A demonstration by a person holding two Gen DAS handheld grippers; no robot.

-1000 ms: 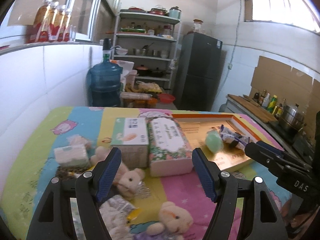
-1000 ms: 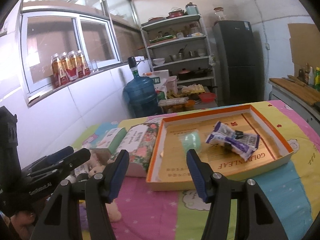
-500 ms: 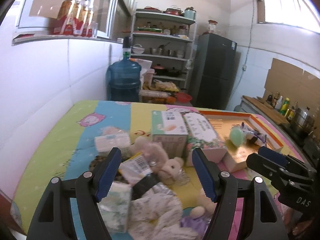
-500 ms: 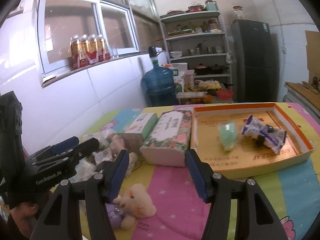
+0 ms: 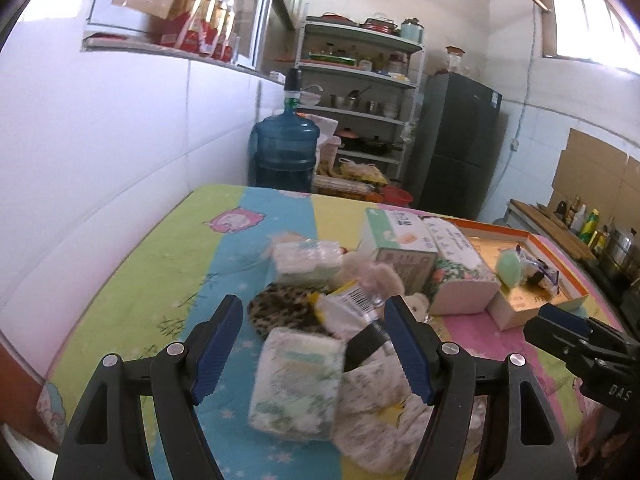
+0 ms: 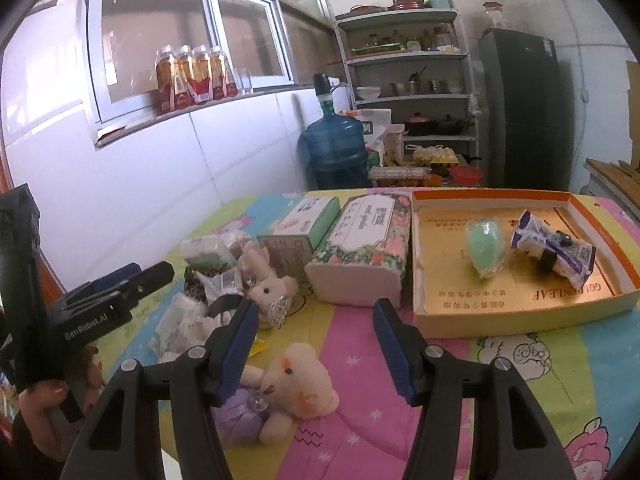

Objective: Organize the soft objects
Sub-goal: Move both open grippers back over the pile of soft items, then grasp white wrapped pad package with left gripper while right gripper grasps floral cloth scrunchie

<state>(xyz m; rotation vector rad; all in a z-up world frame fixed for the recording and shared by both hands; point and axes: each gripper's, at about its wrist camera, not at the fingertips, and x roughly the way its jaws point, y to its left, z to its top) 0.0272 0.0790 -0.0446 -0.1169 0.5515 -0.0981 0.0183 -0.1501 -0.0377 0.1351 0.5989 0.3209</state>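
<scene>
A pile of soft things lies on the colourful cloth: a white-green soft pack (image 5: 296, 384), a leopard-print pad (image 5: 280, 308), a wrapped tissue pack (image 5: 306, 258) and a small plush rabbit (image 6: 270, 288). A cream and purple teddy (image 6: 292, 388) lies in front. My left gripper (image 5: 312, 344) is open and empty above the soft pack. My right gripper (image 6: 314, 344) is open and empty, just above the teddy. The orange-rimmed tray (image 6: 516, 308) holds a green sponge (image 6: 486, 248) and a purple-white packet (image 6: 554, 250).
Two tissue boxes, a green-white one (image 6: 304, 228) and a floral one (image 6: 366, 248), stand between the pile and the tray. A white tiled wall (image 5: 100, 168) runs along the left. A water jug (image 6: 334, 148), shelves (image 6: 408, 92) and a fridge (image 6: 524, 108) stand behind the table.
Both grippers have pulled back and swung left. The left one went from over the tissue boxes to over the soft pile. The teddy has come into the right view.
</scene>
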